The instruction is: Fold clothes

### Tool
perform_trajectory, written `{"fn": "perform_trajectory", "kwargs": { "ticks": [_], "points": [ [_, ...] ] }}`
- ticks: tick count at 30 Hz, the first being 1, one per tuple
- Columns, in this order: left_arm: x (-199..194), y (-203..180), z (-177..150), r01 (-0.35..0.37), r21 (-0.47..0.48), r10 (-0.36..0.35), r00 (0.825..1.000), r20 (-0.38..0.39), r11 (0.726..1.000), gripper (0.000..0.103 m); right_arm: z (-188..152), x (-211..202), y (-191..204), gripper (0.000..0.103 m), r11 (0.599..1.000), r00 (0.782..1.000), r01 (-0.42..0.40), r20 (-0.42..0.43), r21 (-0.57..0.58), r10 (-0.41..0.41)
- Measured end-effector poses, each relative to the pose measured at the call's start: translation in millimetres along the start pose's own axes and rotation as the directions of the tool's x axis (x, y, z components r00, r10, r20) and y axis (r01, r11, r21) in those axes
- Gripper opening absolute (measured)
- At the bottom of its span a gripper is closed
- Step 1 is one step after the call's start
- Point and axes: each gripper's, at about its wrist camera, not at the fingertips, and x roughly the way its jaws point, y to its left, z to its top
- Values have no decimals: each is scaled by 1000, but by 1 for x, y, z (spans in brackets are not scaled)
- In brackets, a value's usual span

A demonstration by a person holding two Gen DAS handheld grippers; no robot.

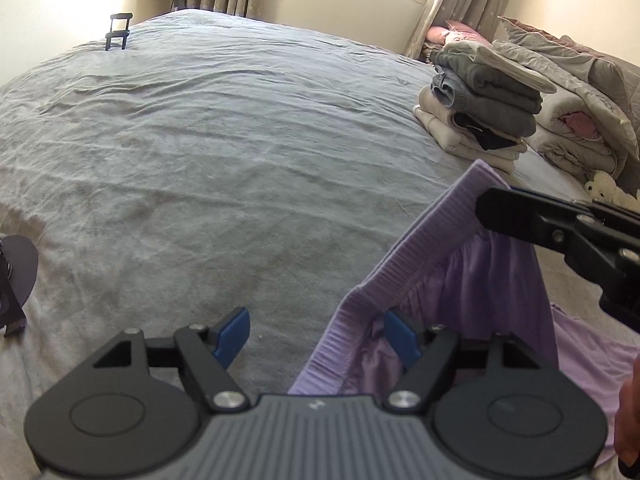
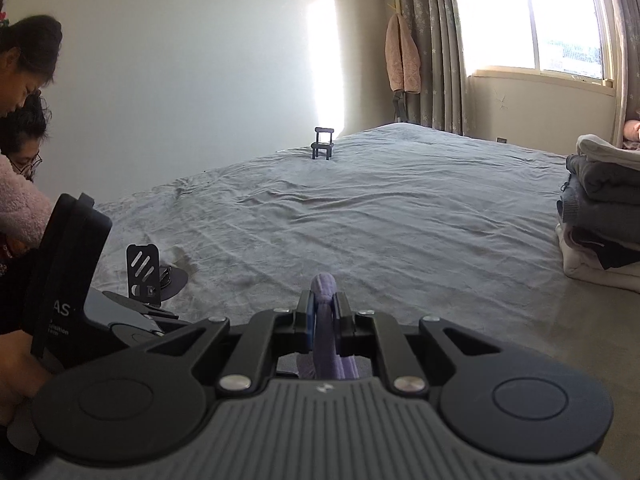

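Over the bed [image 1: 200,140], right hand-held gripper [image 2: 325,312] clamped on lilac waistband [image 1: 400,276], left hand-held gripper [image 1: 316,336] agape.

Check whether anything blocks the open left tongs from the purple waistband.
Nothing visible does. The left tongs stand open with the purple garment's waistband already between the blue pads, one pad beside the fabric. The right tongs pinch the same garment.

You see a lilac garment [image 1: 472,280] with a wide ribbed waistband [image 1: 400,276], raised above the grey bed [image 1: 220,140]. The band runs tilted, from high at the right down toward you, and the thin cloth hangs gathered under it. On the far right of the bed, a pile of folded clothes [image 1: 480,112] lies neatly.
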Motion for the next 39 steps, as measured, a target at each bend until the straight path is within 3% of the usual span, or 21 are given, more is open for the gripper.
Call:
{"fn": "perform_trajectory", "kwargs": {
  "ticks": [4,9,14,20,25,30,33,35,39],
  "points": [
    [17,-7,1,-38,2,38,999,-11,999,75,-4,-2,15,12,998,999,-51,2,-30,52],
    [13,-9,0,-61,34,62,998,-15,998,75,-10,1,18,12,999,999,-37,-18,-13,37],
    [-14,29,-2,-38,-102,39,999,2,994,77,-15,-4,19,12,999,999,-44,-18,1,44],
    [-32,65,-4,-29,-287,42,998,39,958,77,-36,7,53,12,991,992,-101,-82,-84,94],
    [-33,65,-4,-14,-296,26,999,38,955,77,-57,26,80,12,977,980,-140,-164,-160,114],
    [-35,65,-6,-7,-280,20,999,41,960,78,-63,39,83,12,986,982,-89,-179,-140,63],
    [-35,65,-7,-6,-277,17,999,36,961,78,-64,37,86,20,988,983,-69,-180,-141,43],
    [-35,65,-7,-7,-272,17,999,34,962,78,-64,31,86,29,988,982,-68,-186,-139,42],
    [-35,62,-7,7,-262,3,999,36,965,78,-49,3,63,54,992,986,-122,-121,-42,116]
  ]
}}
